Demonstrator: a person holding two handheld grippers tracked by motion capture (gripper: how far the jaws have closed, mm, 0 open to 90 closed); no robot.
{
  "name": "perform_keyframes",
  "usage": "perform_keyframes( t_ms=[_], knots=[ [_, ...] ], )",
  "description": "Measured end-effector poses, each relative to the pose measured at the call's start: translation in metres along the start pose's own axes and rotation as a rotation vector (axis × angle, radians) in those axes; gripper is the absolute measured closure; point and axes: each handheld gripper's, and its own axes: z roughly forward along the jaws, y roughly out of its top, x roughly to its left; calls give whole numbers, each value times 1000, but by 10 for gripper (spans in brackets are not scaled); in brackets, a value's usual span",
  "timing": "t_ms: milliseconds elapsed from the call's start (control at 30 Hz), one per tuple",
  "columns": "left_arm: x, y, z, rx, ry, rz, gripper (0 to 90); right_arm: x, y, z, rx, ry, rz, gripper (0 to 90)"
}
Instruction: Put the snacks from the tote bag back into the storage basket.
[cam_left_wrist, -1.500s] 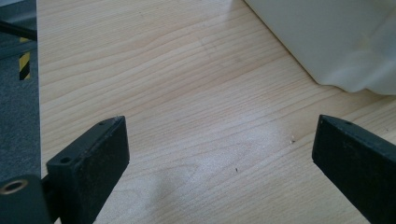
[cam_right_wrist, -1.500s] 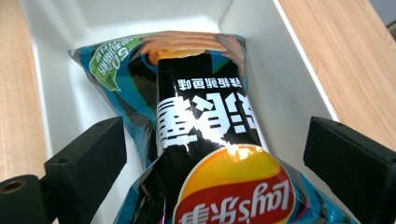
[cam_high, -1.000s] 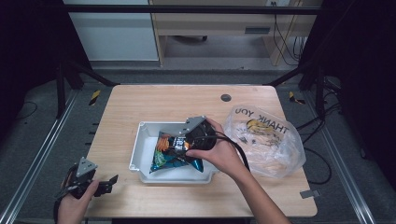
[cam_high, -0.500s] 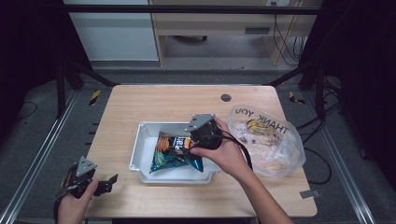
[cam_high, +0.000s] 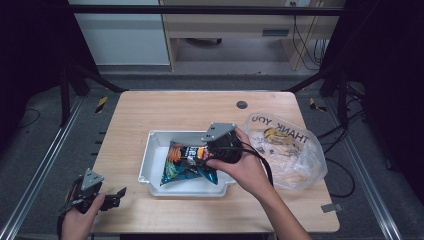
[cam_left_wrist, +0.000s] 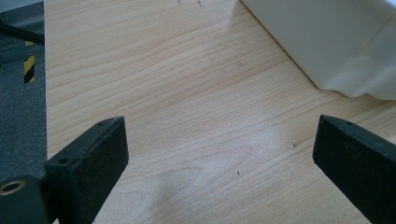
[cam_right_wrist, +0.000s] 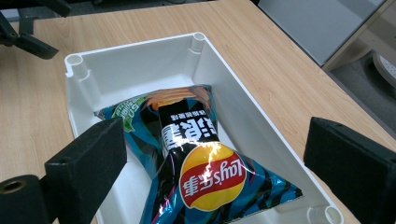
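A clear "THANK YOU" plastic bag (cam_high: 287, 150) lies just right of the white bin (cam_high: 150, 165) on the wooden table (cam_high: 165, 110).

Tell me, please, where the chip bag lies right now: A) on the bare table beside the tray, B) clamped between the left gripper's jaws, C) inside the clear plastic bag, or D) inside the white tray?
D: the chip bag rests on the floor of the white tray, with the right gripper open above it.

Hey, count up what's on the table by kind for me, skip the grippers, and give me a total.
White bins: 1
Chip bags, lying in the bin: 1
Clear plastic shopping bags, contents too blurred to count: 1
Total: 3
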Motion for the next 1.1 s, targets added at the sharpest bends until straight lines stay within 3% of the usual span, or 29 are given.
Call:
perform_keyframes(
  t_ms=[700, 1100],
  knots=[
    [-2, 0, 2, 2, -5, 2, 30, 4, -1, -24, -48, -38, 31, 59],
    [-2, 0, 1, 4, -5, 2, 31, 9, -1, -44, -99, -90, 56, 57]
  ],
)
